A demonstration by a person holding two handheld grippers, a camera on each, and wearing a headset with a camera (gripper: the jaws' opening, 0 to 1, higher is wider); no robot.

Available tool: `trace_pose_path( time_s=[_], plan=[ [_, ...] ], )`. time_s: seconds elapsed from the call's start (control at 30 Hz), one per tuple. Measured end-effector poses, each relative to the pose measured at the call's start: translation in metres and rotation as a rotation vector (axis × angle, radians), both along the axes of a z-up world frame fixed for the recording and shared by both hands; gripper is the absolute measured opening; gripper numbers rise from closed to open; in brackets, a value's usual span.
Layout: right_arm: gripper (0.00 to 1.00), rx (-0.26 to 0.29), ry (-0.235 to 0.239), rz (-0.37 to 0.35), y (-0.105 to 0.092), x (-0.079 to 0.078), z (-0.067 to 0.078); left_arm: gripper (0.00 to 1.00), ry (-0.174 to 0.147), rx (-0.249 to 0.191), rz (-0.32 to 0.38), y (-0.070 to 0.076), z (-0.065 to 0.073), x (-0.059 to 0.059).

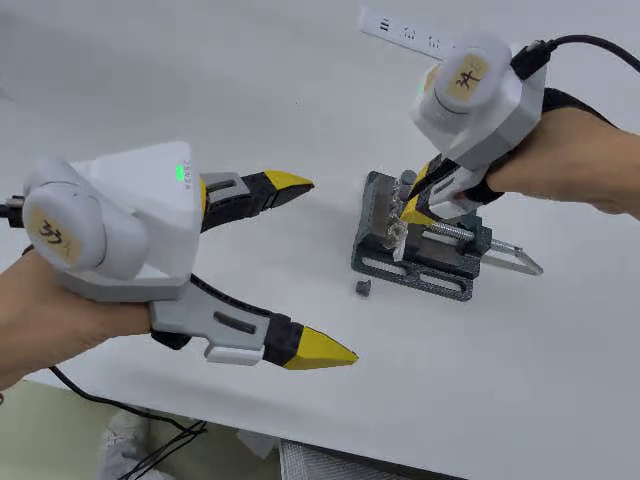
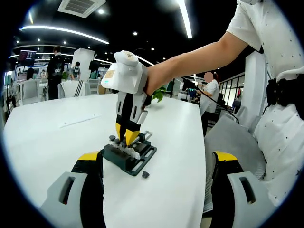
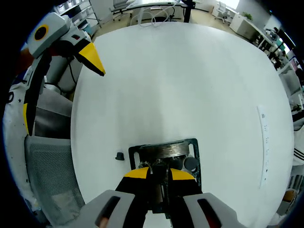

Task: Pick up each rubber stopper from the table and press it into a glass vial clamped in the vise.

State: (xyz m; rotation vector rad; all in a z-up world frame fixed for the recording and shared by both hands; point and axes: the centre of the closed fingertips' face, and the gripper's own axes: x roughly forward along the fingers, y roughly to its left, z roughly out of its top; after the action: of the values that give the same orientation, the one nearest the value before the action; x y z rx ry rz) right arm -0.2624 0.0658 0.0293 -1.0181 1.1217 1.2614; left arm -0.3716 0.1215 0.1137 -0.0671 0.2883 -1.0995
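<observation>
Rubber stopper [image 1: 363, 288]: looks light and soft, so we'd pinch its sides. Left claw [image 1: 328, 269] wide; right claw [image 1: 412, 208] narrow over the vise [image 1: 430, 270], and we cannot tell if it holds anything.

A white round table [image 1: 300, 110] is recorded as the work surface. A dark bench vise [image 1: 420, 268] is seated on it, with its base flat on the top. One small dark rubber stopper [image 1: 363, 288] is found loose just beside the vise base, on the person's side. A white strip [image 1: 400, 30] with printed marks is laid flat well beyond the vise.
</observation>
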Motion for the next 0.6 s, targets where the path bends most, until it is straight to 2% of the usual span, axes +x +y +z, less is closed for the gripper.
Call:
trace_pose_path(
  time_s=[0.33, 0.6],
  plan=[
    [0.07, 0.067, -0.007, -0.017, -0.002, -0.001, 0.016, 0.94, 0.003, 0.001, 0.0, 0.001, -0.001, -0.001],
    [0.05, 0.089, -0.001, -0.034, -0.002, 0.0, 0.014, 0.94, 0.006, 0.0, 0.0, 0.001, -0.001, -0.001]
  ],
)
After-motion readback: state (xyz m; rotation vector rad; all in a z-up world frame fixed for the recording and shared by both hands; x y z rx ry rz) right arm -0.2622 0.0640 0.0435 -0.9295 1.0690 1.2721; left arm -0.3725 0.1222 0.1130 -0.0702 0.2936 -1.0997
